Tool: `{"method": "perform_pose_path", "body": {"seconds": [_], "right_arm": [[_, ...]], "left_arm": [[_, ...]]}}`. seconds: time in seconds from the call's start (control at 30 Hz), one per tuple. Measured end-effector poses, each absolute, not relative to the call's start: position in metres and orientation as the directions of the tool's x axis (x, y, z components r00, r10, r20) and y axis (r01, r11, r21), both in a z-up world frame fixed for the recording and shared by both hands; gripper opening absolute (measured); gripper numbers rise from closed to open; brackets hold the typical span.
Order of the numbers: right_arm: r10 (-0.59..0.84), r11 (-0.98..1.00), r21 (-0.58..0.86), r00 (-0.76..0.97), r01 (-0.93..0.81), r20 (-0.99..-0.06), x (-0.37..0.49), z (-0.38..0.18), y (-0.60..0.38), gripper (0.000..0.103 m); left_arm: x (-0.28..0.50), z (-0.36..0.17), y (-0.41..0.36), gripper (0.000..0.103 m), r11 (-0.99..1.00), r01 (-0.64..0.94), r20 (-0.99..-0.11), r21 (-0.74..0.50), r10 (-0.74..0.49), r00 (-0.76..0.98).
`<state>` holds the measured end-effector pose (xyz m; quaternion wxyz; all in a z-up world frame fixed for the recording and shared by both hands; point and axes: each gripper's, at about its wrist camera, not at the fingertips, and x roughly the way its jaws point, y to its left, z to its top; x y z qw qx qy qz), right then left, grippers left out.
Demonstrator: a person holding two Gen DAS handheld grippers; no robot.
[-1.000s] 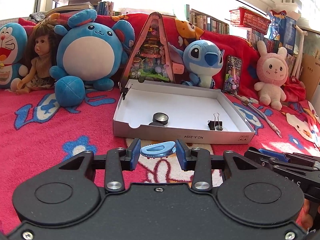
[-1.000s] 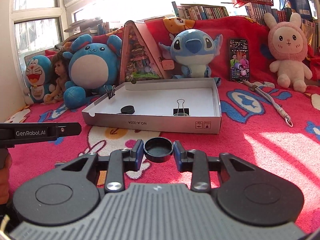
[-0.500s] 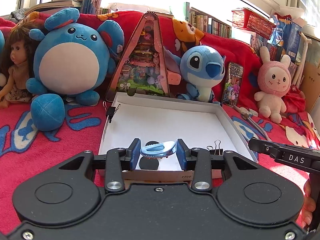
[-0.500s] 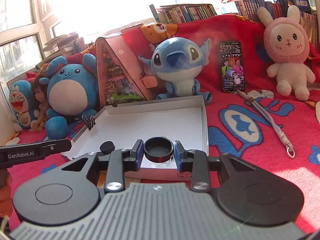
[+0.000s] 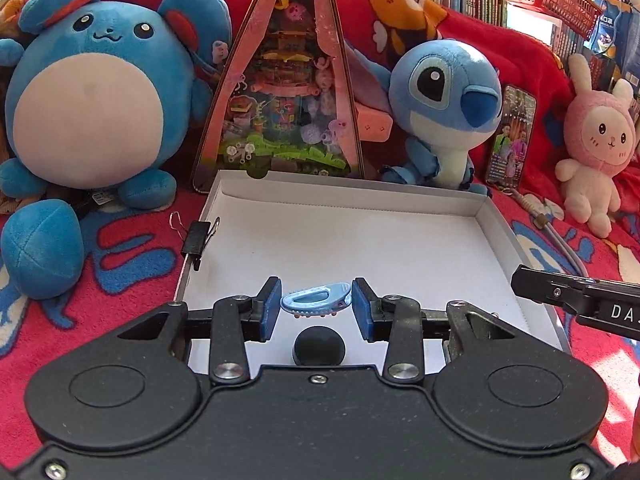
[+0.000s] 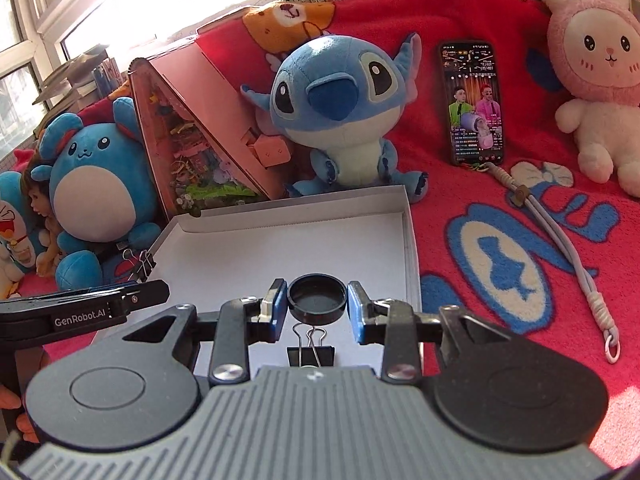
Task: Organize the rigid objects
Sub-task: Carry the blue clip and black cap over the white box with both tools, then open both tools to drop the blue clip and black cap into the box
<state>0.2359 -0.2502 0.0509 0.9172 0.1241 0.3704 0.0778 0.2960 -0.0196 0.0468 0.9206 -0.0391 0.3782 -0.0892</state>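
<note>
My left gripper (image 5: 316,306) is shut on a small blue plastic clip (image 5: 315,303) and holds it over the near part of the white cardboard box lid (image 5: 360,216). A black round cap (image 5: 319,345) lies in the lid just under it. My right gripper (image 6: 317,304) is shut on a black round cap (image 6: 317,298) above the lid's (image 6: 288,216) near right part. A black binder clip (image 6: 311,350) lies in the lid below it. Another binder clip (image 5: 197,239) is clamped on the lid's left wall.
Plush toys line the back: a blue round one (image 5: 92,96), Stitch (image 5: 444,108), a pink rabbit (image 5: 596,140). A triangular pink toy box (image 5: 288,92) and a phone (image 6: 472,100) lean there. A grey cord (image 6: 560,240) lies right of the lid on the red blanket.
Both grippers moved forward from in front of the lid to over its inside, each still holding its object.
</note>
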Motion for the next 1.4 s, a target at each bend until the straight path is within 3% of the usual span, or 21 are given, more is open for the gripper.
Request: {"method": "perform_pose_path", "body": {"seconds": [0.53, 1.3, 1.4], "right_arm": [[0.217, 0.968, 0.244, 0.651, -0.051, -0.727, 0.274, 0.022, -0.228, 0.037], [0.207, 0.973, 0.226, 0.629, -0.050, -0.750, 0.279, 0.006, -0.223, 0.037], [0.209, 0.972, 0.230, 0.632, -0.050, -0.746, 0.278, 0.006, -0.223, 0.041]], "left_arm": [[0.321, 0.027, -0.027, 0.037, 0.984, 0.148, -0.725, -0.101, -0.174, 0.667], [0.321, 0.019, -0.033, 0.037, 0.982, 0.169, -0.723, -0.080, -0.173, 0.669], [0.319, 0.021, -0.032, 0.041, 0.984, 0.160, -0.720, -0.082, -0.169, 0.673]]}}
